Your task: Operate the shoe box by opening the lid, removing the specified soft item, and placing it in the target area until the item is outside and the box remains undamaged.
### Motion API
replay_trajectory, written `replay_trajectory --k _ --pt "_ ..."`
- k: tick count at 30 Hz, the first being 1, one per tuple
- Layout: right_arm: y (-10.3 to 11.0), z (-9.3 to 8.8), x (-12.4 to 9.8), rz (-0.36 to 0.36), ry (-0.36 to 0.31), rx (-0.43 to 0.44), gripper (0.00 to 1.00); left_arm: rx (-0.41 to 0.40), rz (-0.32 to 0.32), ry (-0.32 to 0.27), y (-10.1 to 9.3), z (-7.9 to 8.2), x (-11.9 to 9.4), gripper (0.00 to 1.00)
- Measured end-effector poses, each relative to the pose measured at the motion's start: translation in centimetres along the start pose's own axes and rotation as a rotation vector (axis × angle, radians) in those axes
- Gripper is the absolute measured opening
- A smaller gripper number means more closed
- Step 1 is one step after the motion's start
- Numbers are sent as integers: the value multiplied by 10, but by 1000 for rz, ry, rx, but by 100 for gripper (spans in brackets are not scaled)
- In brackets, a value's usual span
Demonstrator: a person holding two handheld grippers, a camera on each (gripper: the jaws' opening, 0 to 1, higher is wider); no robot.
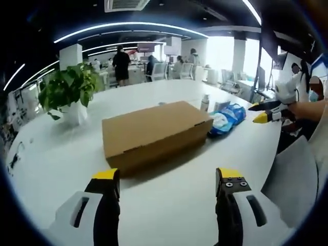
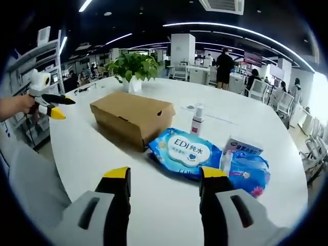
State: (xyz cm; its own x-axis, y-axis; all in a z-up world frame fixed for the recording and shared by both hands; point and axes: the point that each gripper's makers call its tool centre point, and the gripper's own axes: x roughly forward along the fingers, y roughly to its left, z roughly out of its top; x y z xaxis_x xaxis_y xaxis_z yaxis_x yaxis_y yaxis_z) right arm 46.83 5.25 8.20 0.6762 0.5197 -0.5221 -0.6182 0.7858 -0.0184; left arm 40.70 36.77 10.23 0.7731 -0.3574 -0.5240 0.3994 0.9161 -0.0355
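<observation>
While closed, the shoe box (image 1: 154, 133) lies beyond the spread left hand-held gripper (image 1: 167, 179).

An open-plan office lies ahead of the left gripper's jaws, beyond a large white table (image 1: 169, 205). Long ceiling light strips (image 1: 128, 26) curve overhead beside an air-conditioning vent (image 2: 221, 5). White pillars (image 1: 70, 55), desks and office chairs (image 1: 160, 70) stand far ahead, with bright windows (image 1: 221, 51) to the right.
</observation>
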Motion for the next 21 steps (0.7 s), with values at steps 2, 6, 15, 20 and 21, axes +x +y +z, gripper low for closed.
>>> replay_trajectory --k 2,6,15,20,21 --pt "-1 -3 -7 -11 0 -14 54 -5 -8 -5 -9 -1 -5 81" --pt "-1 -8 -19 -21 -9 -6 57 3 -35 -6 -28 -7 -11 85" --pt "-6 -20 -49 -47 -26 21 67 -27 -24 -15 -46 -18 -29 97" --pt "-7 -27 -64 -54 -30 32 75 -64 -7 -60 -46 -18 -42 100" --pt "-7 -28 -66 -54 -30 31 77 -66 -6 -62 -47 -19 -43 100"
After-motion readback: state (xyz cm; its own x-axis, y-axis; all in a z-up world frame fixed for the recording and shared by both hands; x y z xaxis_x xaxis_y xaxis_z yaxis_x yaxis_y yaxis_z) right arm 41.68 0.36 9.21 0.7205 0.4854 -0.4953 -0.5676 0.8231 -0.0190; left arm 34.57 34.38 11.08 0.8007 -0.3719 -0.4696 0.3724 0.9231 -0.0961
